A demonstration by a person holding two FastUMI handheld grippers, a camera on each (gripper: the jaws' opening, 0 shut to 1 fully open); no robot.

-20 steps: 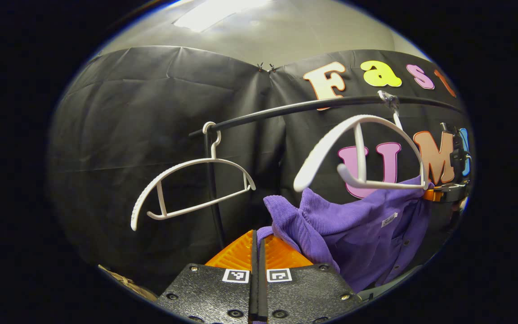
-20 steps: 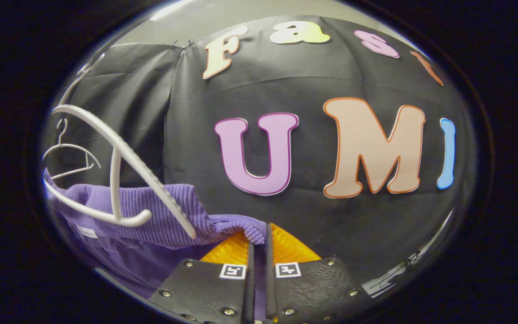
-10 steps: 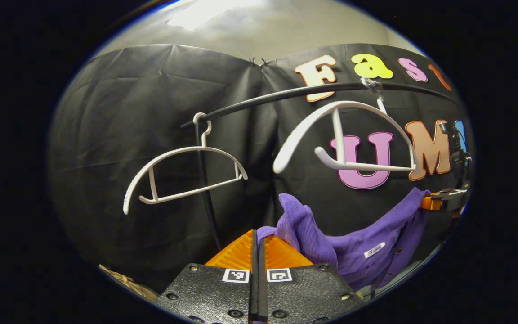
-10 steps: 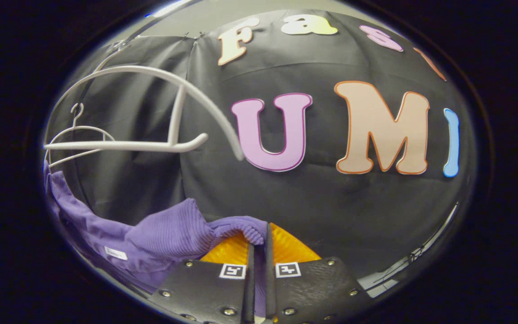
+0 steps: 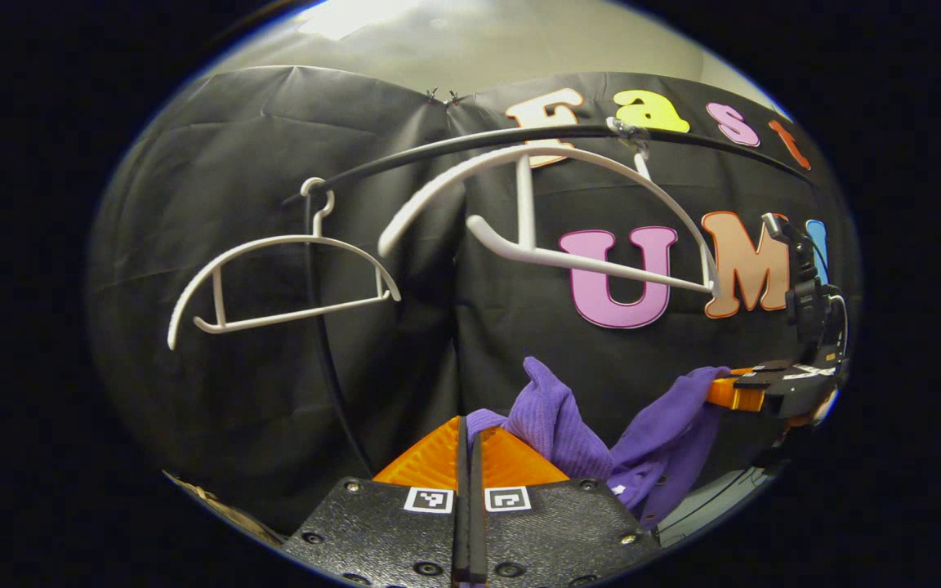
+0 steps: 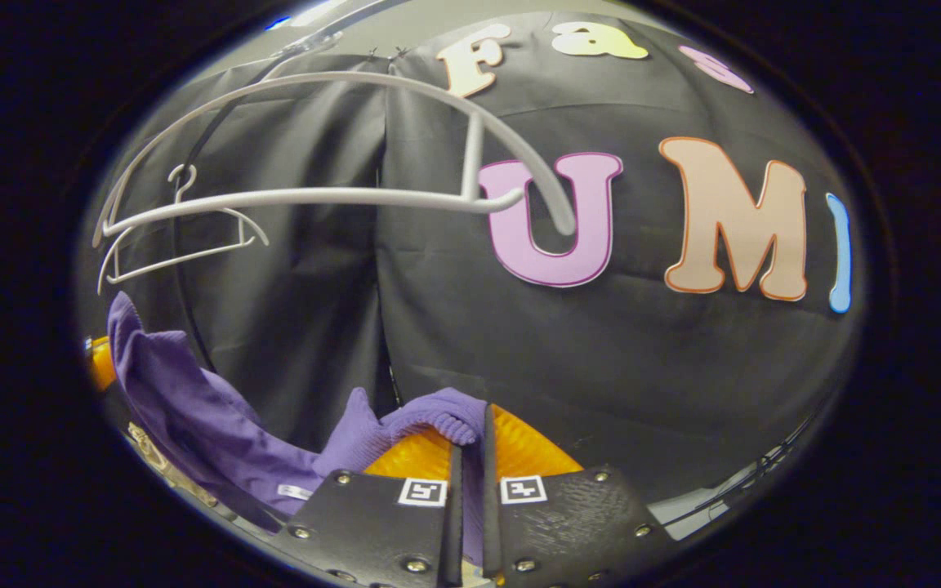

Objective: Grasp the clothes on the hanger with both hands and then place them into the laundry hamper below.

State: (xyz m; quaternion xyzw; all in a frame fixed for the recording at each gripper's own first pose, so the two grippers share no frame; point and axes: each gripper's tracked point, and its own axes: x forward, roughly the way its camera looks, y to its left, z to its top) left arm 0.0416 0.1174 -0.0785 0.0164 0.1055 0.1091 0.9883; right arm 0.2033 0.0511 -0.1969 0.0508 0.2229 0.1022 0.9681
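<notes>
A purple ribbed garment (image 5: 568, 429) hangs slack between the two grippers, clear of the white hanger (image 5: 552, 204) above it. My left gripper (image 5: 468, 433) is shut on one end of the cloth. In the left gripper view the right gripper (image 5: 744, 392) holds the other end at the far right. In the right gripper view my right gripper (image 6: 470, 433) is shut on the purple garment (image 6: 209, 416), which sags away to the left toward the left gripper's orange finger (image 6: 97, 363). The bare white hanger (image 6: 340, 163) swings overhead on the rail.
A black rail (image 5: 470, 143) carries both hangers. A second empty white hanger (image 5: 274, 269) hangs at its left end beside the stand's black upright pole (image 5: 319, 343). A woven rim (image 6: 152, 445) of something shows low at the left in the right gripper view.
Both grippers have moved down with the garment, which has come off the hanger and now sags below it. The freed hanger has swung up and tilted.
</notes>
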